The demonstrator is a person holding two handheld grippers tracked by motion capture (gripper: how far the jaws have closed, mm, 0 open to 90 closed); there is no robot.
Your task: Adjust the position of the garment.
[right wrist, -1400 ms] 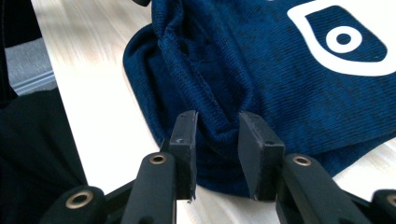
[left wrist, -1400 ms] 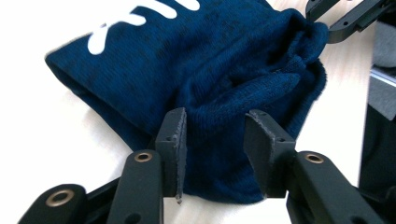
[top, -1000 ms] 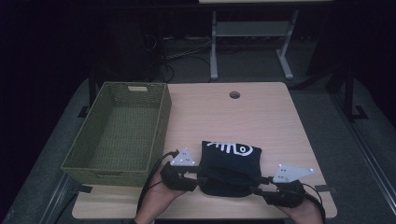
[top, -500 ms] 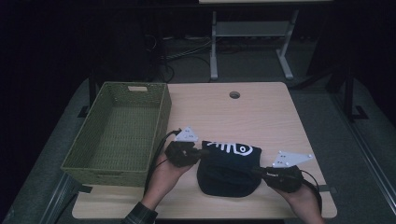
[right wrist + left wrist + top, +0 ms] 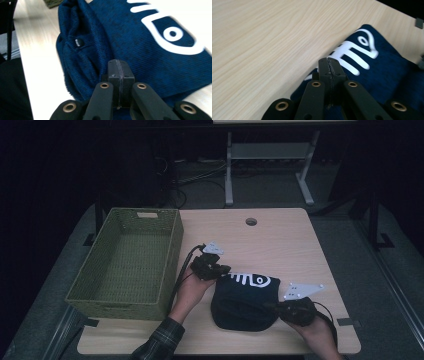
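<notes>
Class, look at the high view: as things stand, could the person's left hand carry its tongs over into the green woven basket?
Probably yes. The left tongs sit right beside the green woven basket, whose top is open, with nothing between them. But they are shut on the dark blue garment, which the right tongs also grip, so it would be dragged along.

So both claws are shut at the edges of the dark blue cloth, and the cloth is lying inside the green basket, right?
Not quite. The dark blue cloth lies on the table, to the right of the green basket, not inside it, as the high view shows. The rest holds: the left claw and the right claw are both shut at the cloth's edges.
</notes>
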